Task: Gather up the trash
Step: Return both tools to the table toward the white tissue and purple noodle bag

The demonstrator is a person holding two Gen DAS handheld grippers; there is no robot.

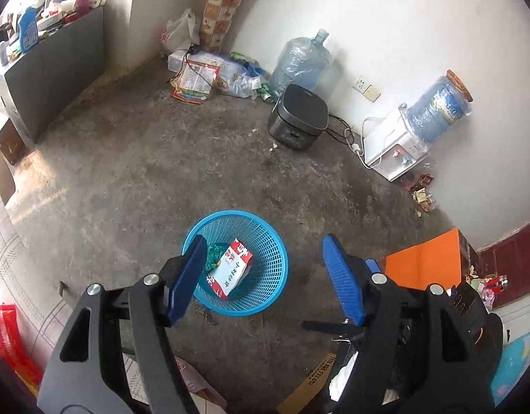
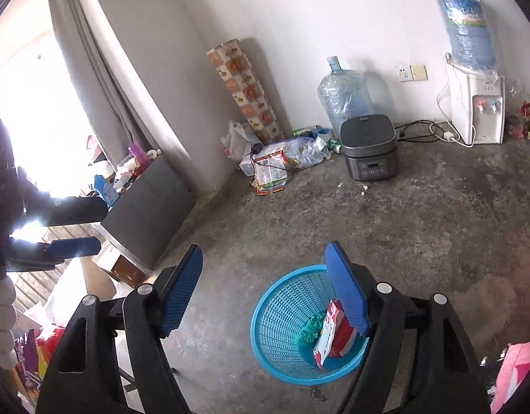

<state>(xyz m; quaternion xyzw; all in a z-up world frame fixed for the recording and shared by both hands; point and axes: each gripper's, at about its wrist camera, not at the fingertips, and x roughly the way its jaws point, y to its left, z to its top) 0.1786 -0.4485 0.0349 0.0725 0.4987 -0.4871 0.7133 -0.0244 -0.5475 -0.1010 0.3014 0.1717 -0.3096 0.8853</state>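
Your 2 claws — left claw (image 1: 261, 279) and right claw (image 2: 265, 289) — gape wide, empty; the red-white packet (image 1: 230, 269) lies in the blue basket (image 1: 275, 241) — wrappers (image 1: 422, 193) remain far right.

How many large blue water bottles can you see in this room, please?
2: one bottle stands on the floor behind the black cooker; the other sits upturned on the white dispenser. Clutter may hide more.
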